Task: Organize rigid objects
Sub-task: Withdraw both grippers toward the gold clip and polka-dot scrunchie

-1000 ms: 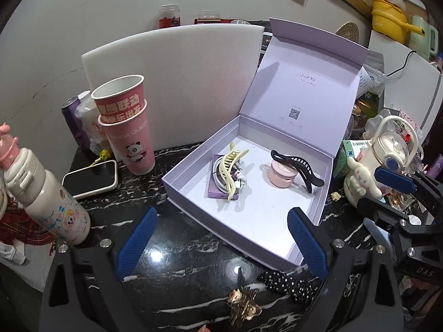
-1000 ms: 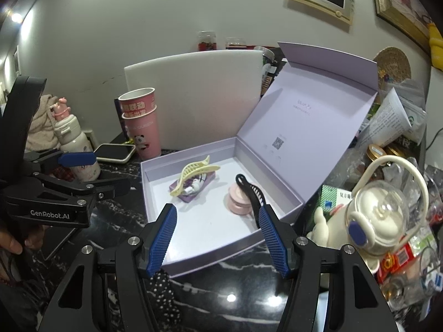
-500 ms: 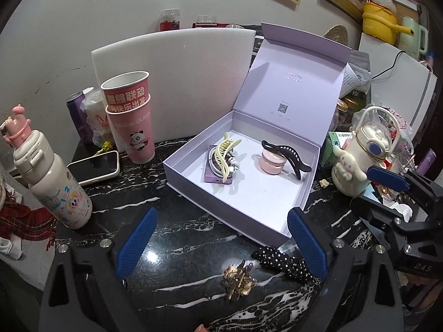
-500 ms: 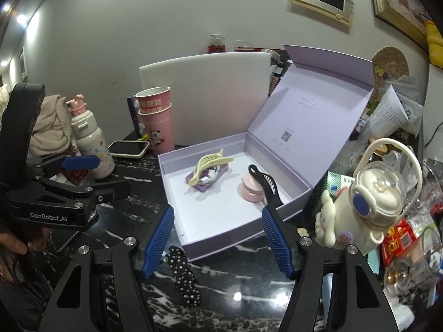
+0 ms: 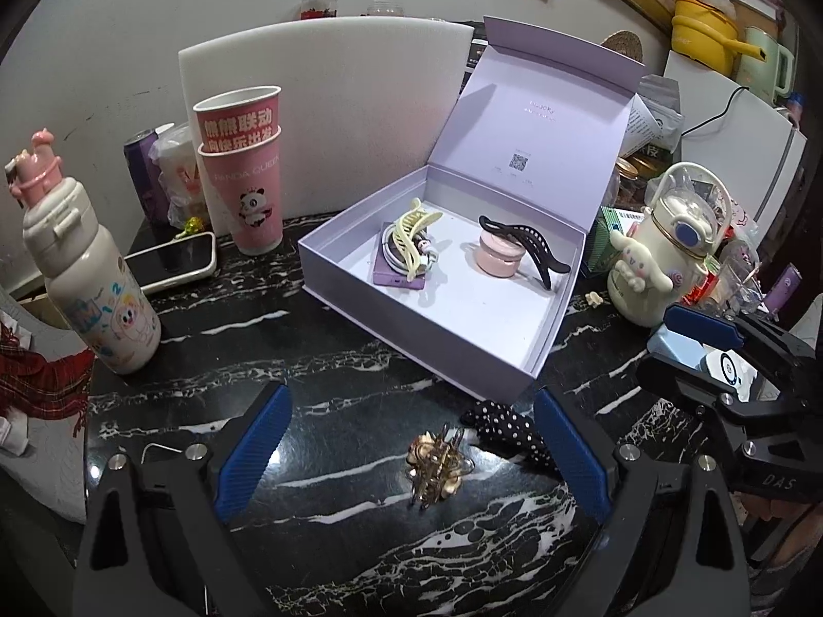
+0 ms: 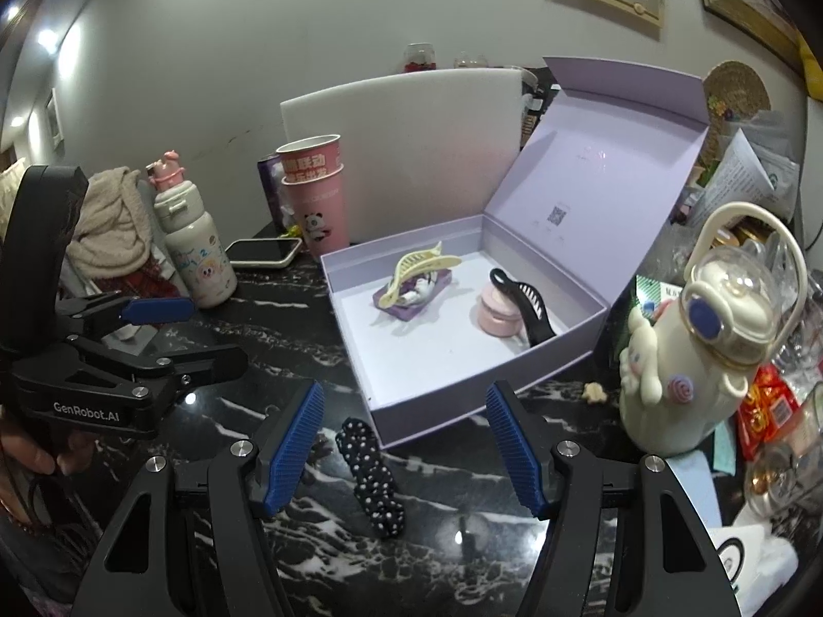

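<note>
An open lilac box (image 5: 329, 267) (image 6: 355, 339) stands on the black marble table, lid up. Inside lie a cream hair claw (image 5: 411, 239) (image 6: 416, 270) on a purple case, and a black hair claw (image 5: 530, 247) (image 6: 524, 303) on a pink jar (image 5: 496, 259) (image 6: 494, 316). In front of the box lie a gold hair clip (image 5: 434, 465) and a black polka-dot hair piece (image 5: 506, 429) (image 6: 373, 473). My left gripper (image 5: 411, 455) is open above the gold clip. My right gripper (image 6: 404, 450) is open over the polka-dot piece.
Stacked pink paper cups (image 5: 247, 169), a phone (image 5: 170, 262), a white cartoon bottle (image 5: 87, 262) and a white foam board (image 5: 329, 118) stand left and behind. A cream Cinnamoroll bottle (image 5: 663, 252) (image 6: 715, 329) and clutter crowd the right side.
Both grippers have pulled back from the box, which looks smaller now. The gold clip and the polka-dot piece have come fully into view. Both grippers stayed open.
</note>
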`<state>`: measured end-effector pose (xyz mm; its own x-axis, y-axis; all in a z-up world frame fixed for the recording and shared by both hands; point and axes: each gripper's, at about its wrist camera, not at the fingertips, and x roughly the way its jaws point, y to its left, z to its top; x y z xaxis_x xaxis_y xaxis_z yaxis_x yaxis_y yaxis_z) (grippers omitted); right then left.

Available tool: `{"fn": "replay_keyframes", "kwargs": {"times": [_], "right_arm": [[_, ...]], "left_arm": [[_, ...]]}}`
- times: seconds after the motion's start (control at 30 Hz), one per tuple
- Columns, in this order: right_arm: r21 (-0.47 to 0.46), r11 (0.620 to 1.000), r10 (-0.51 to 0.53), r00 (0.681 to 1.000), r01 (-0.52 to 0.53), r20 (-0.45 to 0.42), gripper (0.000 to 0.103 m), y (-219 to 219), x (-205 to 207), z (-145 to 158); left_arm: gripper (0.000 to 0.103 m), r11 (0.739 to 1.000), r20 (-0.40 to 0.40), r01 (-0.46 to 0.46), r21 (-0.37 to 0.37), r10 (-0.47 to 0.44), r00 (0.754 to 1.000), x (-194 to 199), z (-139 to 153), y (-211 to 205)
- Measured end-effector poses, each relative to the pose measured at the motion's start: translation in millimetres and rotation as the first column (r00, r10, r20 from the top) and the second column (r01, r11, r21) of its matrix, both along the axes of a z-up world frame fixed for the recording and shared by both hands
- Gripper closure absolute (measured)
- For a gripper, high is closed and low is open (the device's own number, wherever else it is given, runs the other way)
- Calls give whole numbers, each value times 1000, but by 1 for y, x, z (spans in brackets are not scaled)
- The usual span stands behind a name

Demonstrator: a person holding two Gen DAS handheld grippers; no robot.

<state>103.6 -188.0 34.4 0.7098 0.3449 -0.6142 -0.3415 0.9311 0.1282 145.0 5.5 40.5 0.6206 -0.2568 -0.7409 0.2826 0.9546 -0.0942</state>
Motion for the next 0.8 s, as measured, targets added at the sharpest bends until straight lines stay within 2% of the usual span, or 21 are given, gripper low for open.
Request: {"fn": "replay_keyframes", "kwargs": {"times": [0.4, 0.6, 0.8], "right_arm": [[23, 999, 49, 996, -47, -78, 37, 9, -4, -40], [33, 998, 54, 991, -50, -125, 37, 11, 1, -60], [46, 997, 74, 984, -68, -164, 37, 14, 7, -79]], "left_arm": [[7, 1000, -19, 22, -5, -22, 1000, -14, -31, 6], [7, 999, -59, 35, -33, -37, 998, -12, -49, 8], [15, 999, -63, 42, -33, -44, 997, -7, -65, 5]]}}
